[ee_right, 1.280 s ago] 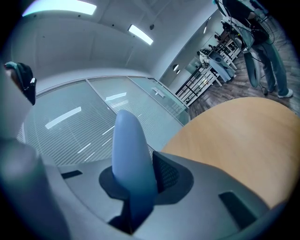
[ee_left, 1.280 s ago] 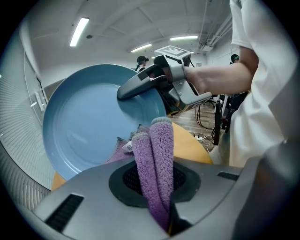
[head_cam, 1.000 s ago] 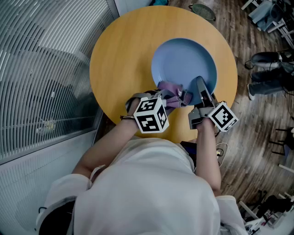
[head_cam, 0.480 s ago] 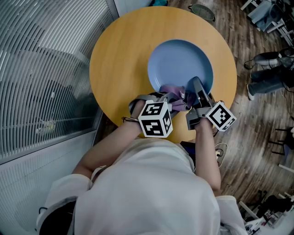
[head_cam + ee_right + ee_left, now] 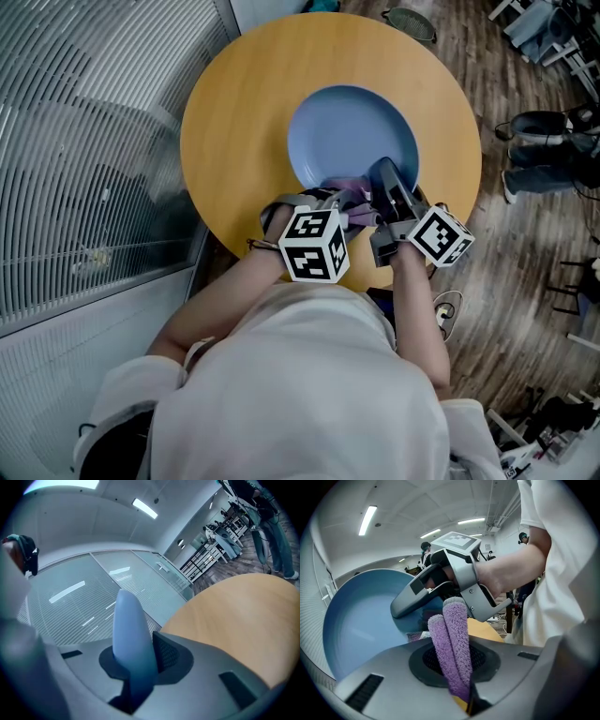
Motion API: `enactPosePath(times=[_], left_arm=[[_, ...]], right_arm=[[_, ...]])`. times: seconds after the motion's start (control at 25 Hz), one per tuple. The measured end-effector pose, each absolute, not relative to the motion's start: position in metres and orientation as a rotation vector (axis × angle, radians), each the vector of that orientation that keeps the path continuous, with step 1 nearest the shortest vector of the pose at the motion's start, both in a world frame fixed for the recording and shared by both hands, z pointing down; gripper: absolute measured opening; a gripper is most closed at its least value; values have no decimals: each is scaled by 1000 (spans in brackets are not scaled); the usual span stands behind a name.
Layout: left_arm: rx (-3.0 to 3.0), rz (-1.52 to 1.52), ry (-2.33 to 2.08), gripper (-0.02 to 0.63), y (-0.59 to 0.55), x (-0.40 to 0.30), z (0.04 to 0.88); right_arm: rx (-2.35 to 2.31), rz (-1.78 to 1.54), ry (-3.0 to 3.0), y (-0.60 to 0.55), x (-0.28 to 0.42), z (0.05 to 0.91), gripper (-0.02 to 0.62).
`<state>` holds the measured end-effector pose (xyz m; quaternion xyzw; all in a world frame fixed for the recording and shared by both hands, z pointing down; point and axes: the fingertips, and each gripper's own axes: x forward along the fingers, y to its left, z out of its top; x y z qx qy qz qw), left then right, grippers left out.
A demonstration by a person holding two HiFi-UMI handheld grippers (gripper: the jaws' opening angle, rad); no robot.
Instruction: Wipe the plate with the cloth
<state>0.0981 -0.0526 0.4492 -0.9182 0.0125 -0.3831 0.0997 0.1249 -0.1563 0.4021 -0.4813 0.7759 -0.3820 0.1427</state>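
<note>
i see the left tongs (image 5: 339, 201) clamped shut on a folded purple cloth (image 5: 349, 193). in the left gripper view two plush folds of it stick out from between the pads. the right tongs (image 5: 383, 180) are closed on the rim of the blue plate (image 5: 349, 131), at about the plate's 5 o'clock in the head view. in the right gripper view that rim stands edge-on between the pads, thin and upright.

the plate sits over the middle of the round wooden worktop (image 5: 234, 103), a little toward 3 o'clock. the cloth lies against the plate's near edge at about 6 o'clock, just beside the right tongs. seen from the left gripper, the plate's hollow face tips toward the camera, with the right tongs crossing in front of it. whether the far rim touches the worktop i cannot tell.

beyond the worktop, slatted window blinds (image 5: 84, 141) fill the 9 o'clock side. wood flooring (image 5: 525, 281) runs along the 3 o'clock side, where a person's shoes (image 5: 542, 120) show near the edge.
</note>
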Motion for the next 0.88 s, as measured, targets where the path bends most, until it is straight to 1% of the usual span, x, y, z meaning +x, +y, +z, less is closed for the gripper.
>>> enactPosePath(times=[0.16,0.24,0.48,0.64,0.88], left_arm=[[-2772,-1047,99,51,-61,112,421],[-2771,-1058,107,51,-65,116,415],[-2770,-1062,101,51,-62,109,425],[-2738,-1116,98,51,-64,95,442],[-2767,-1152,222,51,-83,78,446]], right_arm=[[-1286,-1195,2208,-154,114,394,72],[-1260,-1200,2202,-155,113,391,72],[-1250,-1207,2186,-154,113,396,71],[-1285,-1177,2194,-154,115,399,71],[-1301,-1133,2215,-155,120,391,71]])
